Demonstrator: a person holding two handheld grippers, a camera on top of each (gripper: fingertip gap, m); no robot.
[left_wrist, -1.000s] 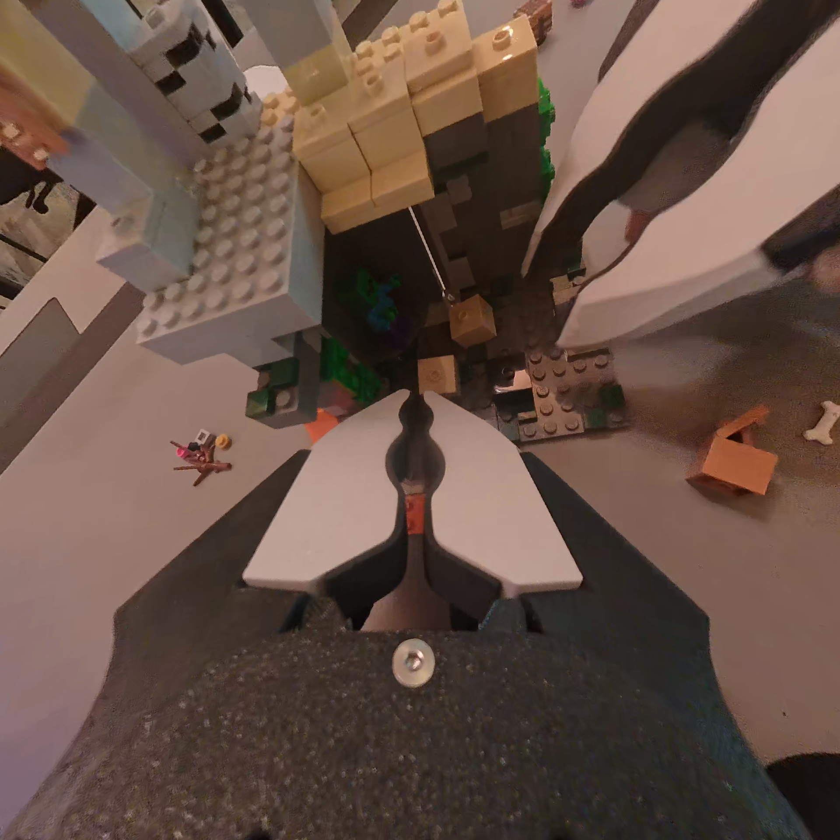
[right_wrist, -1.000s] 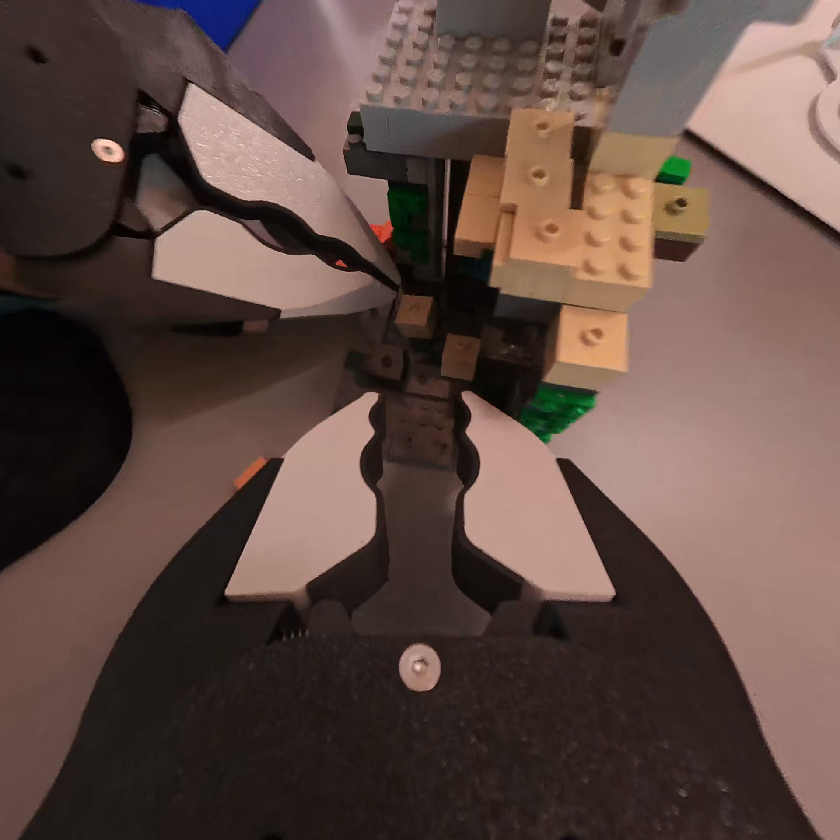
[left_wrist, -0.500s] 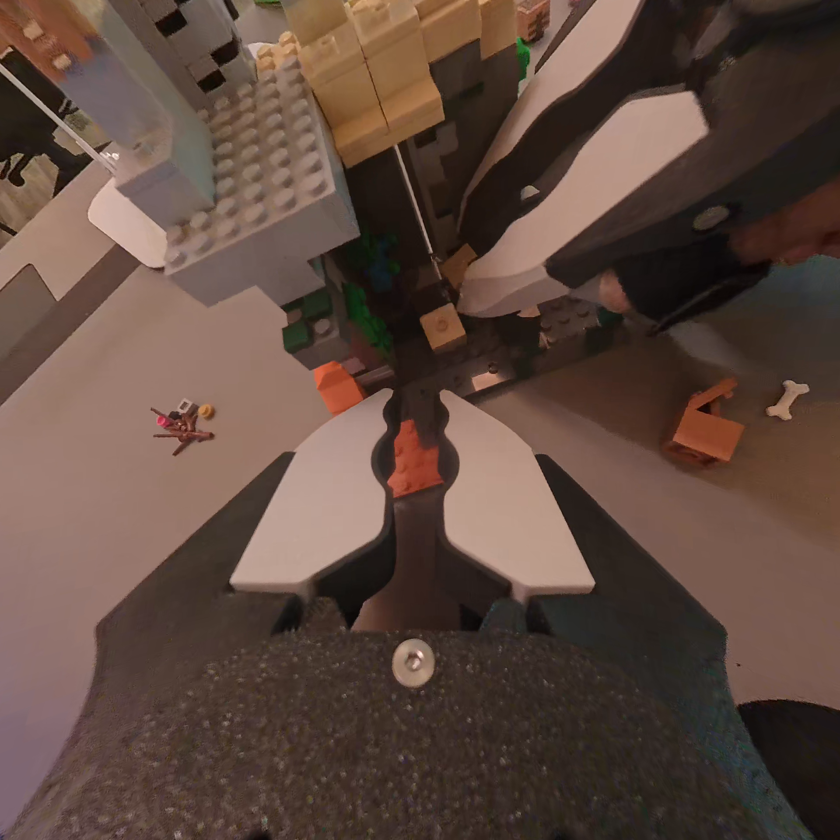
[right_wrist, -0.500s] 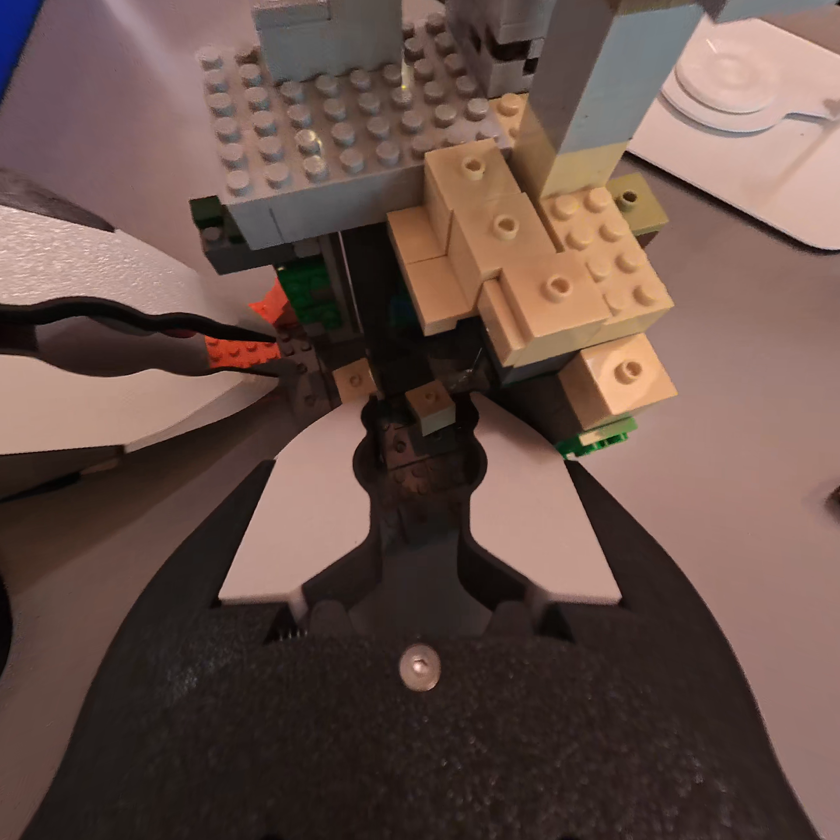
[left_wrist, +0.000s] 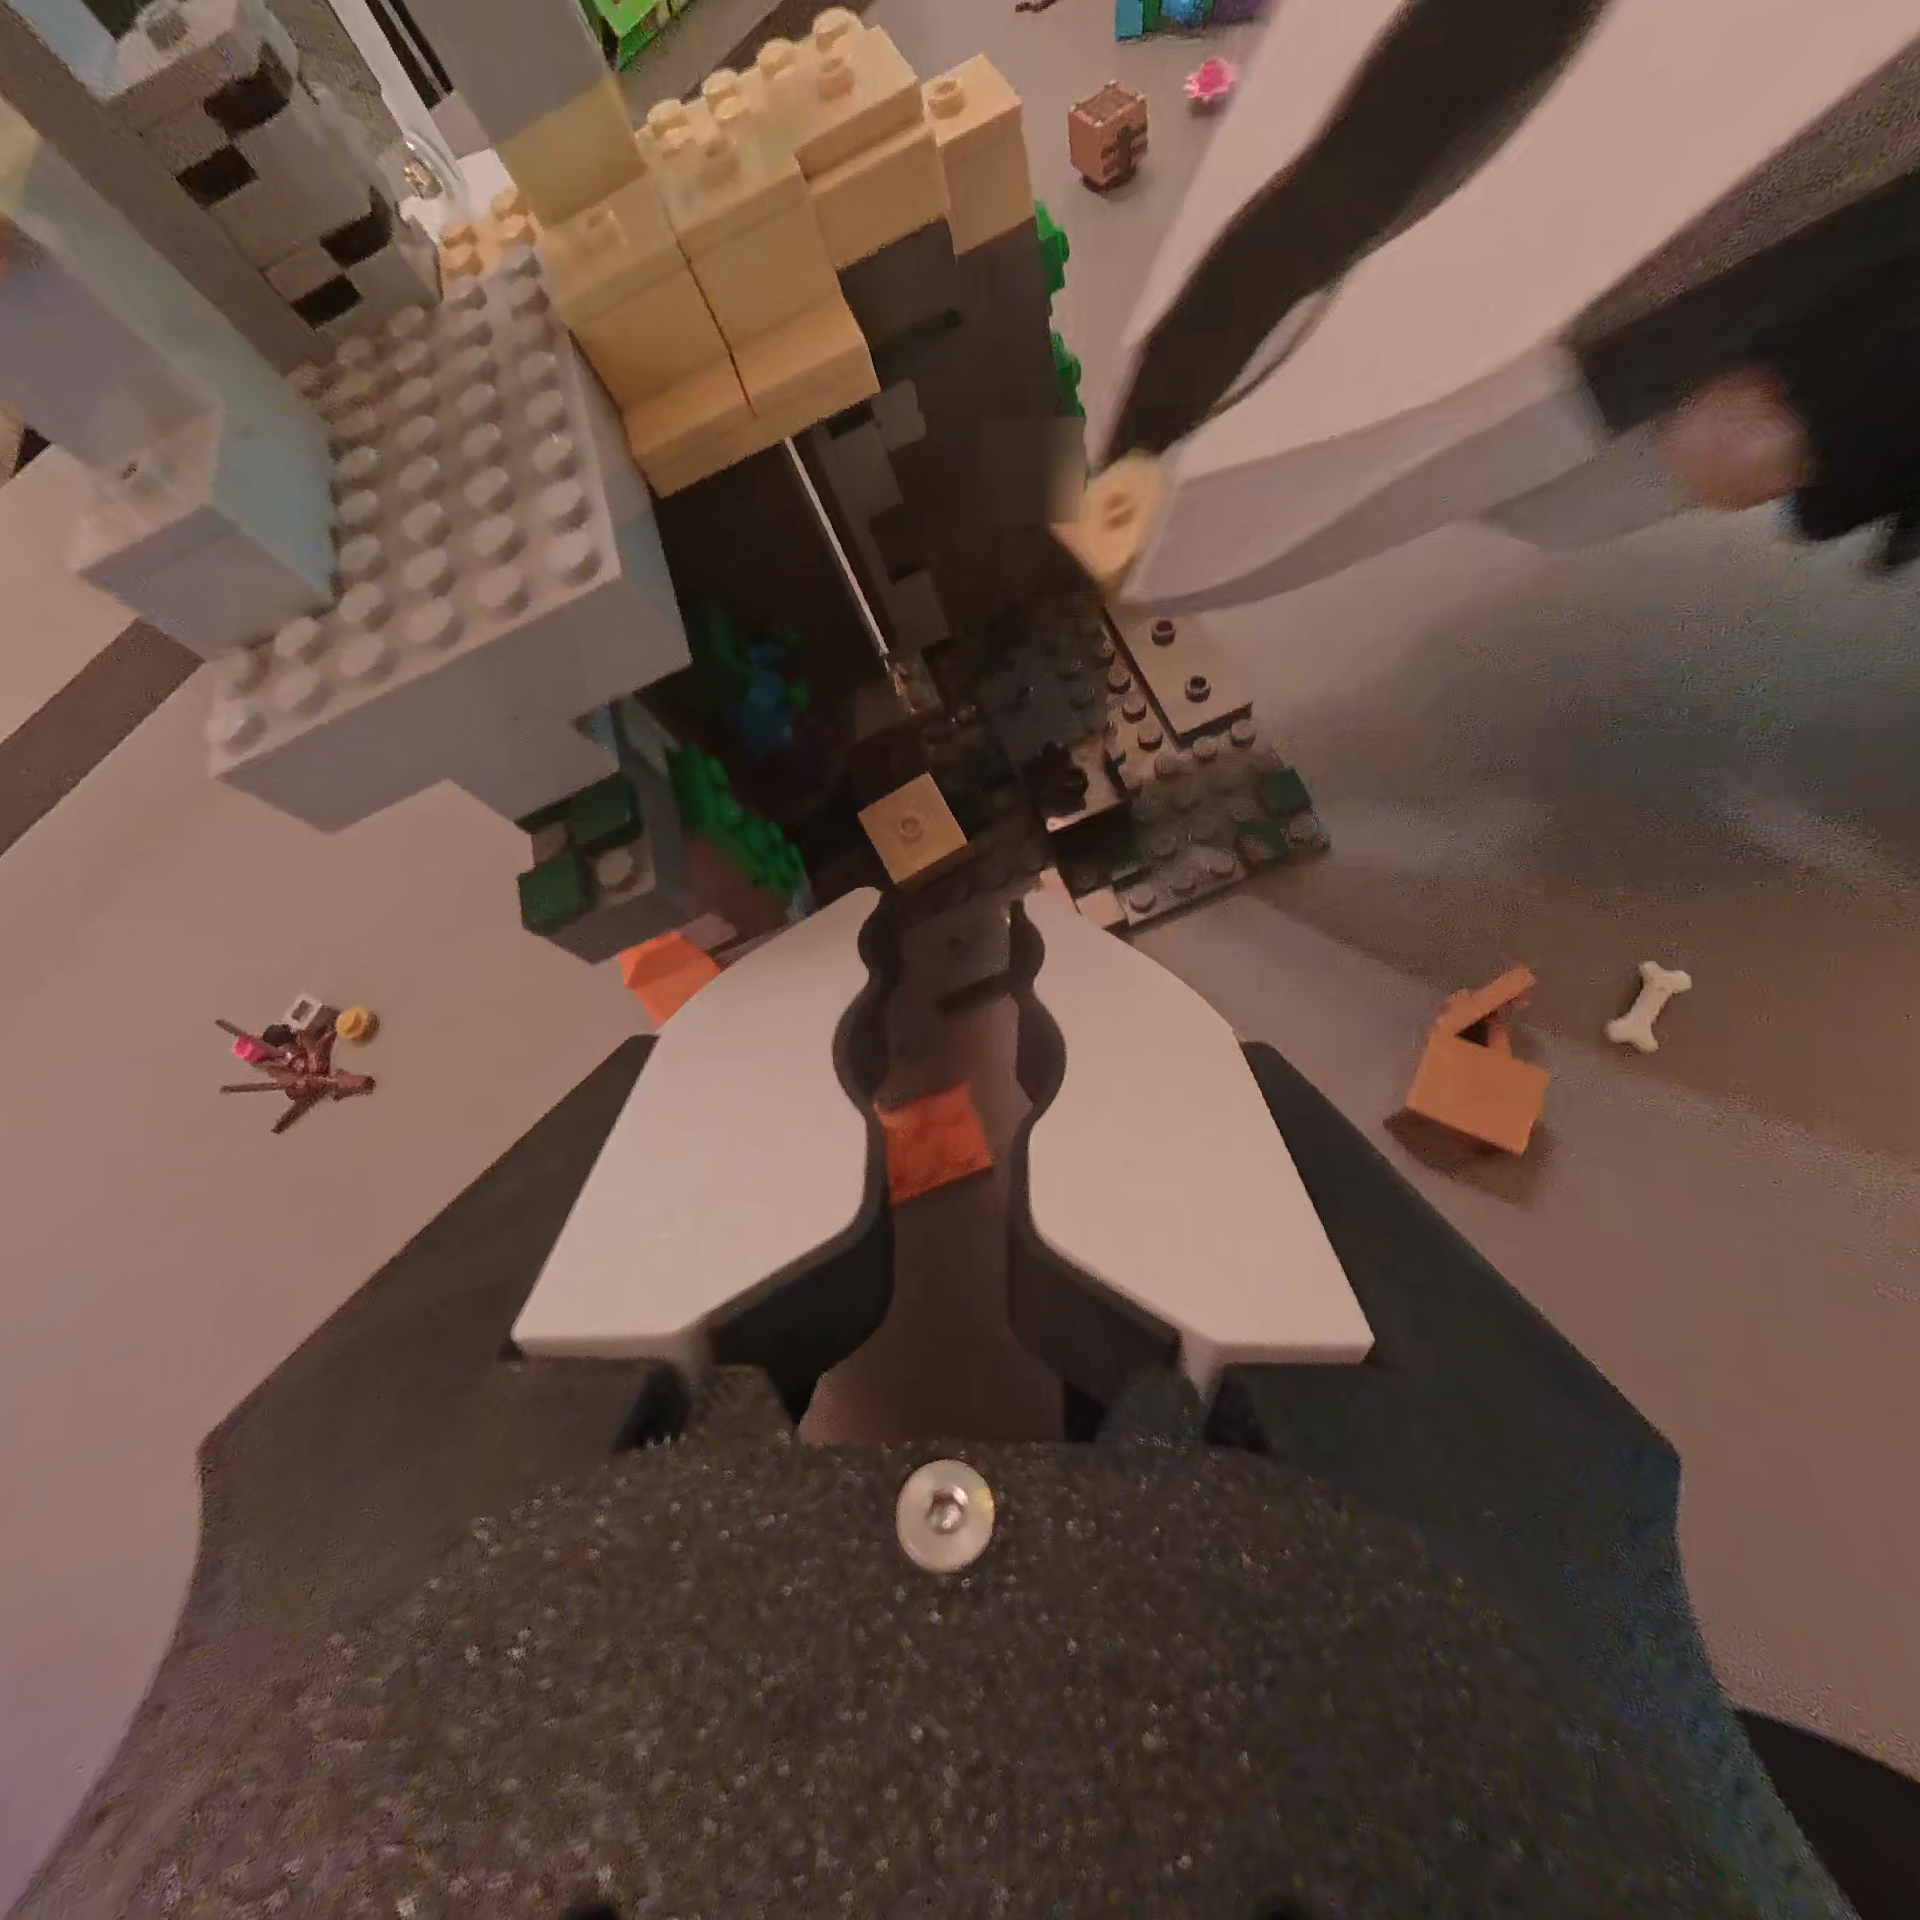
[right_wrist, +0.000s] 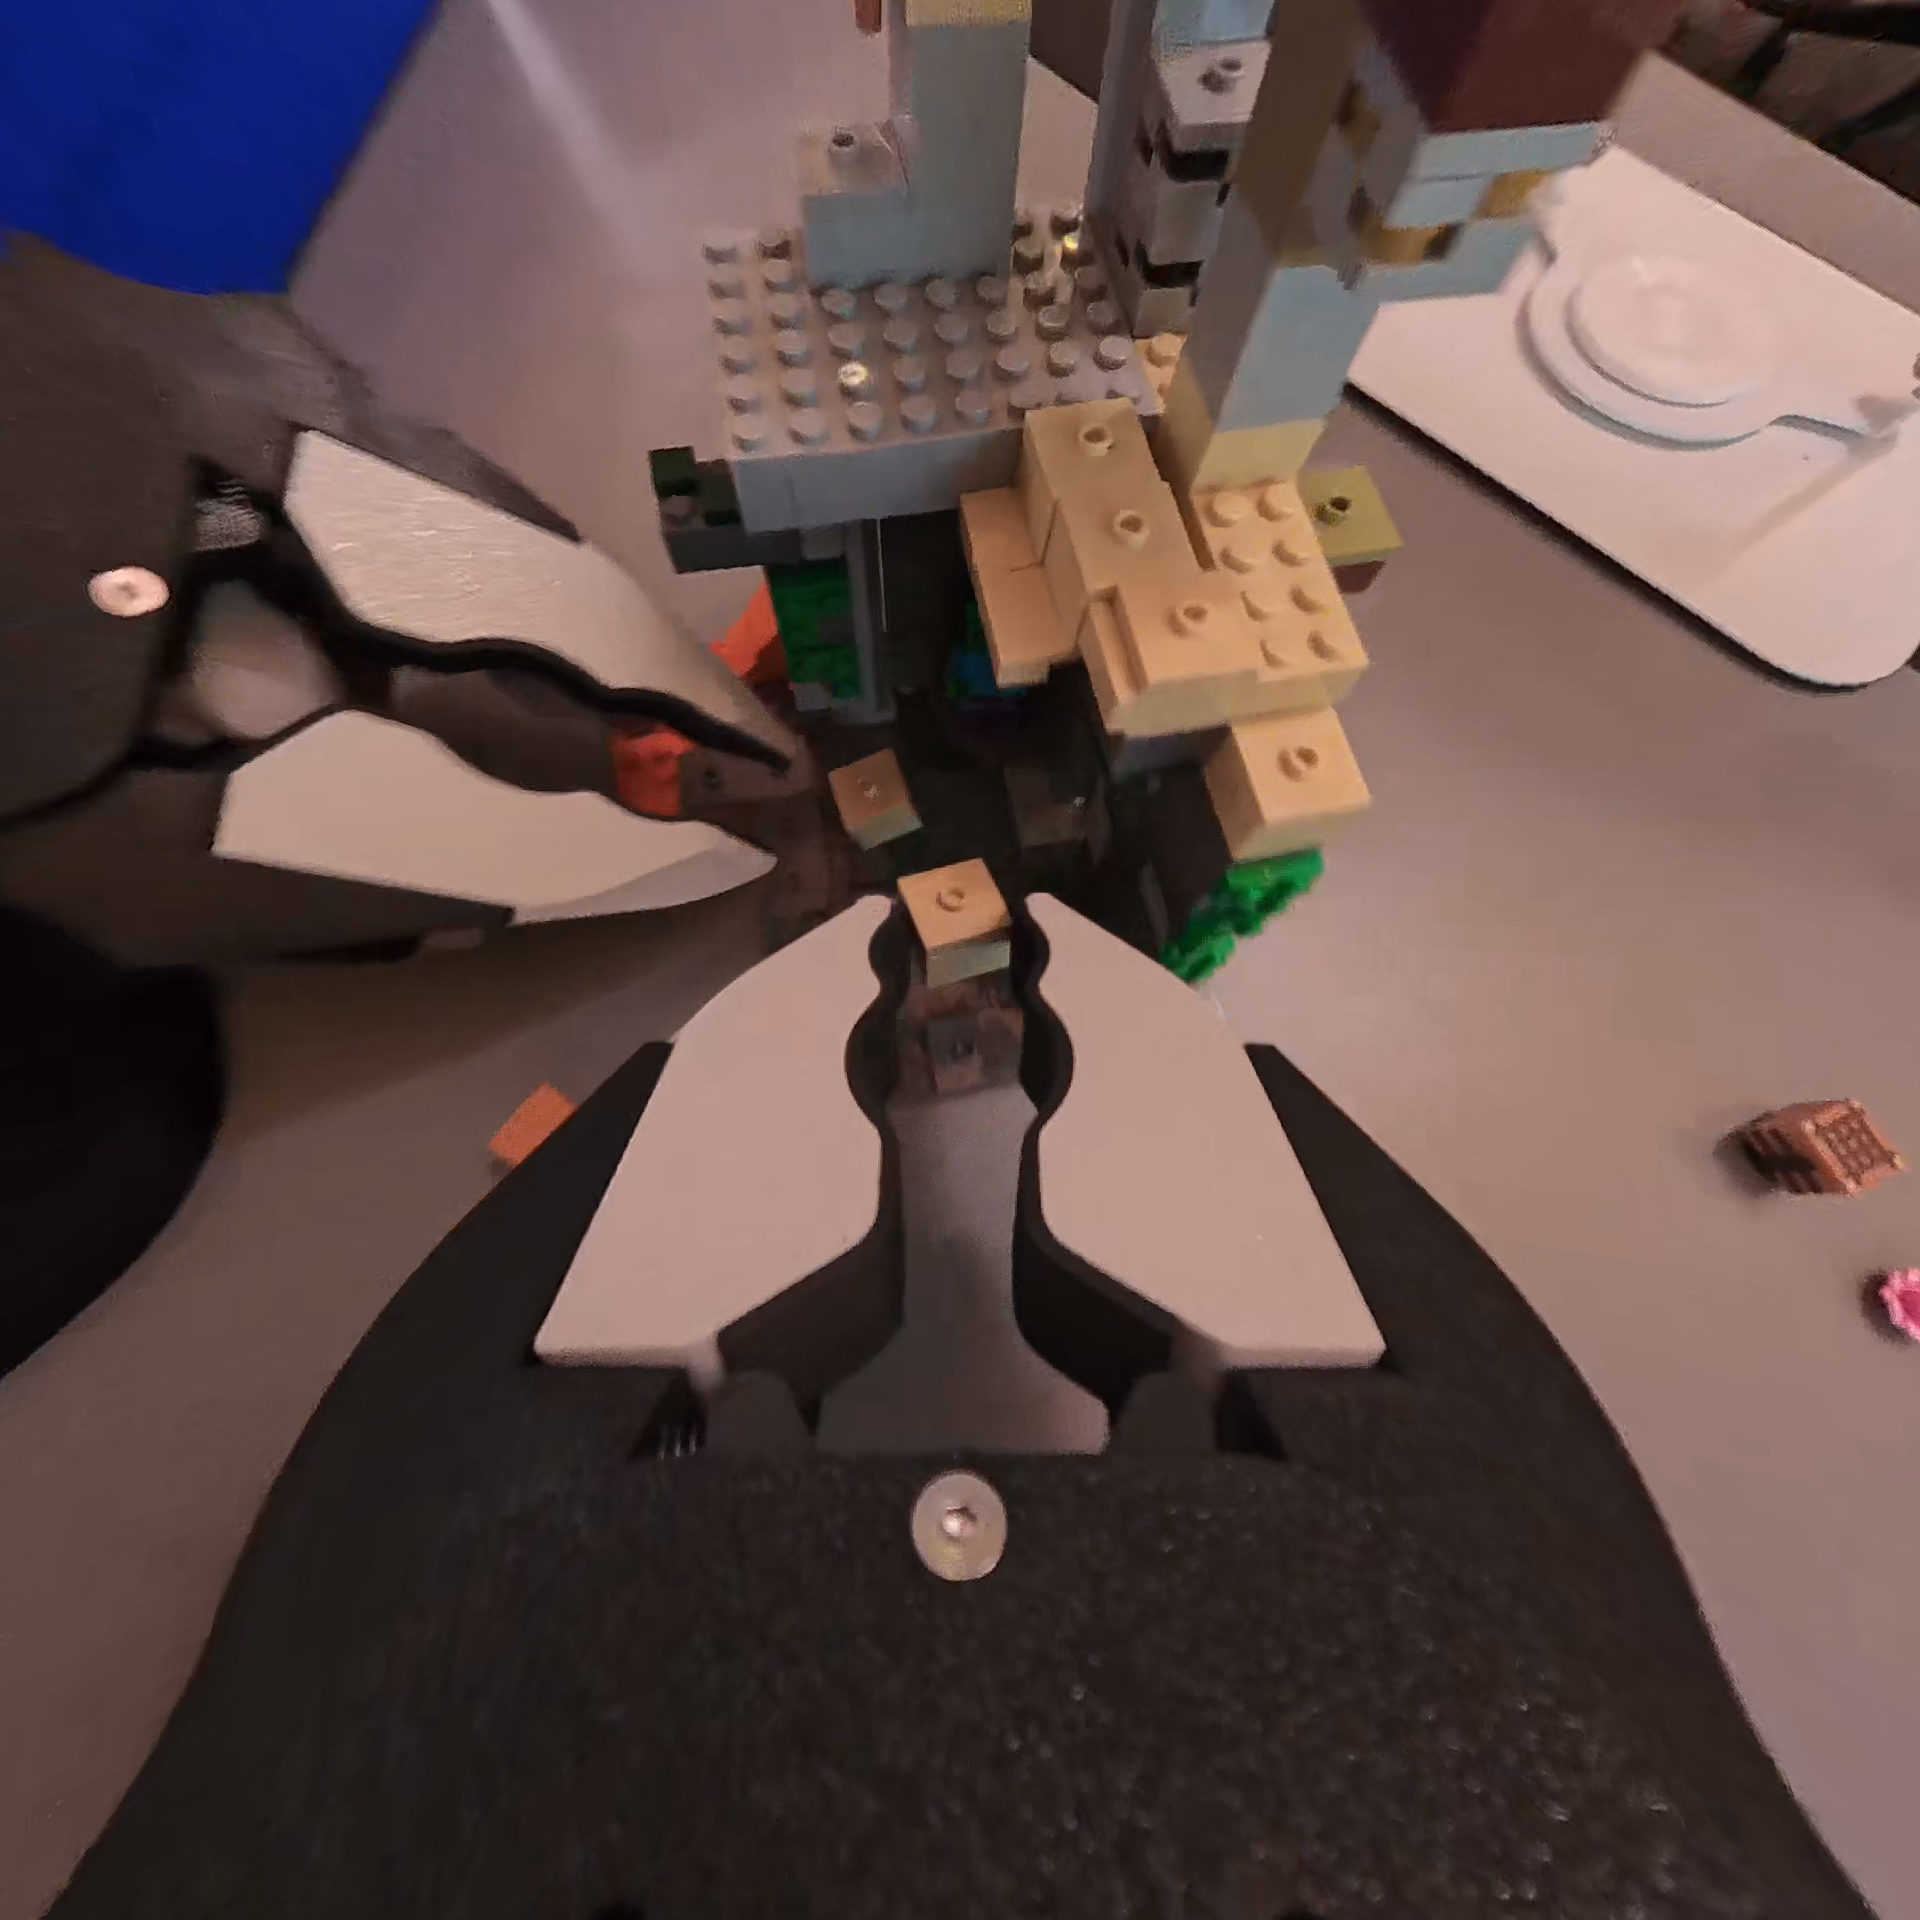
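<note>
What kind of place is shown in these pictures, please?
Probably an indoor desk or tabletop used for toy-brick building. A tall brick model stands on a plain grey table, loose small pieces such as a toy bone lie around, and a white mat sits behind.

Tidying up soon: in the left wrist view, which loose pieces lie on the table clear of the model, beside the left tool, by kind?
white bone: 1
orange chest: 1
brown twig bundle: 1
Total: 3
</note>
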